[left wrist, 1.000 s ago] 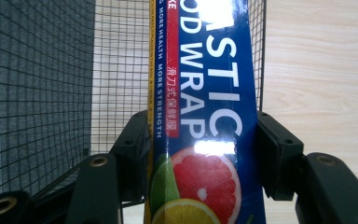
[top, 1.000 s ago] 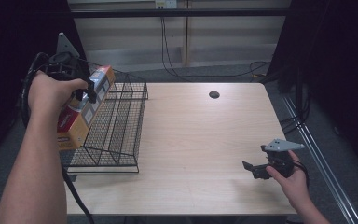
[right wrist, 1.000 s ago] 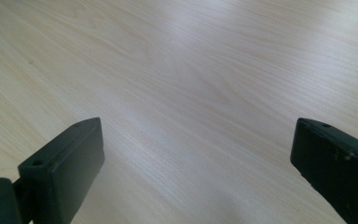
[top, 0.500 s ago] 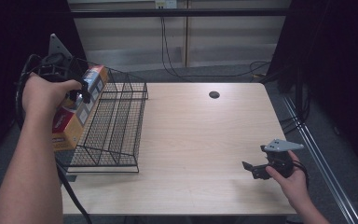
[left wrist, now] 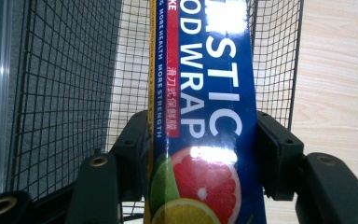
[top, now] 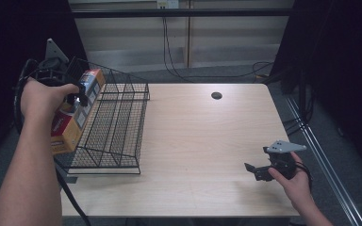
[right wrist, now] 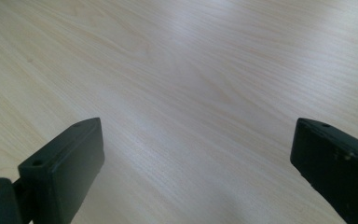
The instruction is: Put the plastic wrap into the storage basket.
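The left claw (top: 78,96) pinches a wrap box (left wrist: 205,116) by its long sides, holding it in the air at the left edge of the wire rack (top: 115,127), partly over it. The right claw (top: 257,170) rests low over the bare surface (top: 207,136), well apart from it, spread wide with nothing between.

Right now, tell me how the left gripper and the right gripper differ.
The left gripper is shut on a plastic wrap box; the right gripper stands open with nothing between its jaws. In the high view the left gripper is raised at the wire basket, while the right gripper sits low over the bare wooden table. Both have black jaws and a grey three-cornered plate on top.
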A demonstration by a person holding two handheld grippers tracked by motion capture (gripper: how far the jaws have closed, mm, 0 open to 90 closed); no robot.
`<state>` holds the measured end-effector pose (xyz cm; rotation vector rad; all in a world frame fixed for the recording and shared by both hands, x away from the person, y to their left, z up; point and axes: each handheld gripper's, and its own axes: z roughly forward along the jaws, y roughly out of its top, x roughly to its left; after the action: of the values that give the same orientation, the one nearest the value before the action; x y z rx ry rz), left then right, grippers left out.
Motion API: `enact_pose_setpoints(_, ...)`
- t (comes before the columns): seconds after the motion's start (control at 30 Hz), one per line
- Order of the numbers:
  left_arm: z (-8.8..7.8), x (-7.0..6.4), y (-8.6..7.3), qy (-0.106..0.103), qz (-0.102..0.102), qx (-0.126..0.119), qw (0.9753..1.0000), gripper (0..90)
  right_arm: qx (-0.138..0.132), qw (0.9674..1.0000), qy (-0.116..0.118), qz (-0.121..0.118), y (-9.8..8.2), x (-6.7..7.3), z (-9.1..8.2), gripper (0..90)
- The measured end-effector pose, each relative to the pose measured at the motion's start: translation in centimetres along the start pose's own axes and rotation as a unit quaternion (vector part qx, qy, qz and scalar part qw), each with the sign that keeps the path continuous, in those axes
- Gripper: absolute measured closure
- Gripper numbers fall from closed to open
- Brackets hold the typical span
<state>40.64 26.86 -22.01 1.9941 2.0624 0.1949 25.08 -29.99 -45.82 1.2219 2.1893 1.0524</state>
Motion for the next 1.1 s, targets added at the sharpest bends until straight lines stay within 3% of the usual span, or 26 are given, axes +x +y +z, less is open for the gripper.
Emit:
enact_pose_setpoints(0.13, 0.4, 0.1, 0.0, 0.004, -0.005, -0.001, 1.0, 45.1, 0.0, 1.0, 0.0, 0.0, 0.0, 0.0, 0.0, 2.6)
enact_pose_setpoints(0.27, 0.7, 0.5, 0.0, 0.008, 0.002, 0.0, 1.0, 45.1, 0.0, 1.0, 0.0, -0.001, 0.0, -0.1, 0.0, 2.7)
enact_pose_setpoints(0.33, 0.9, 0.5, 0.0, 0.007, -0.006, 0.001, 1.0, 45.1, 0.001, 1.0, 0.0, 0.0, 0.0, 0.0, 0.0, 2.7)
enact_pose_setpoints(0.4, 1.1, 0.6, 0.0, 0.012, 0.001, 0.001, 0.9999, 45.0, 0.0, 1.0, 0.0, -0.002, 0.0, 0.0, 0.0, 2.7)
enact_pose_setpoints(0.6, 1.8, 0.7, 0.1, 0.007, -0.01, 0.004, 0.9999, 45.0, 0.003, 1.0, 0.001, -0.001, 0.0, 0.0, 0.1, 2.7)
enact_pose_setpoints(0.7, 2.0, 0.8, 0.1, 0.014, -0.002, 0.006, 0.9999, 45.0, 0.003, 1.0, 0.002, -0.005, -0.1, 0.0, 0.2, 2.7)
enact_pose_setpoints(1.1, 3.2, 1.2, 0.1, 0.008, -0.009, 0.014, 0.9998, 44.9, 0.004, 1.0, 0.003, -0.003, -0.1, 0.1, 0.3, 2.7)
